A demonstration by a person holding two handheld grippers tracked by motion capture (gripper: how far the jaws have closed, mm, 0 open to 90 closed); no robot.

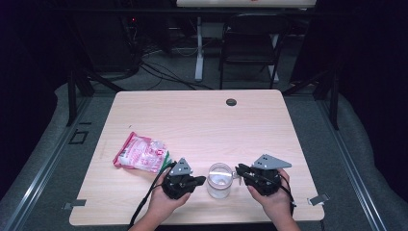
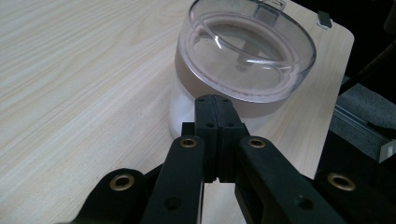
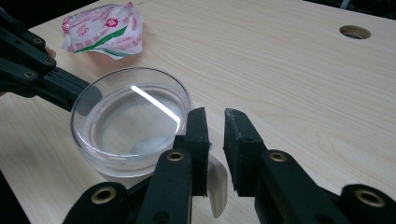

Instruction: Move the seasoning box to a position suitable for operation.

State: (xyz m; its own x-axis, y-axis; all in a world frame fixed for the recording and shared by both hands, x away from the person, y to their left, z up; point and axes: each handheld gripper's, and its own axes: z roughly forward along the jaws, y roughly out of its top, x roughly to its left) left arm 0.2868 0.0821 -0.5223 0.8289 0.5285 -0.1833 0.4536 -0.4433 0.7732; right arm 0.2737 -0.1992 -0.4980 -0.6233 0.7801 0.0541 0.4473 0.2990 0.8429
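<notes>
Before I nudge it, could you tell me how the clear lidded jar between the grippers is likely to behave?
The clear jar looks rigid and probably slick, given the glare on its lid. It stands upright on a flat base on the table, so it should slide rather than roll. It seems nearly empty, so likely light and easy to tip.

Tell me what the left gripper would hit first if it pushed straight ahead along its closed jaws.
Most likely the clear lidded jar: the left gripper points its shut jaws at the jar's side wall just below the lid, seemingly touching or nearly so.
</notes>
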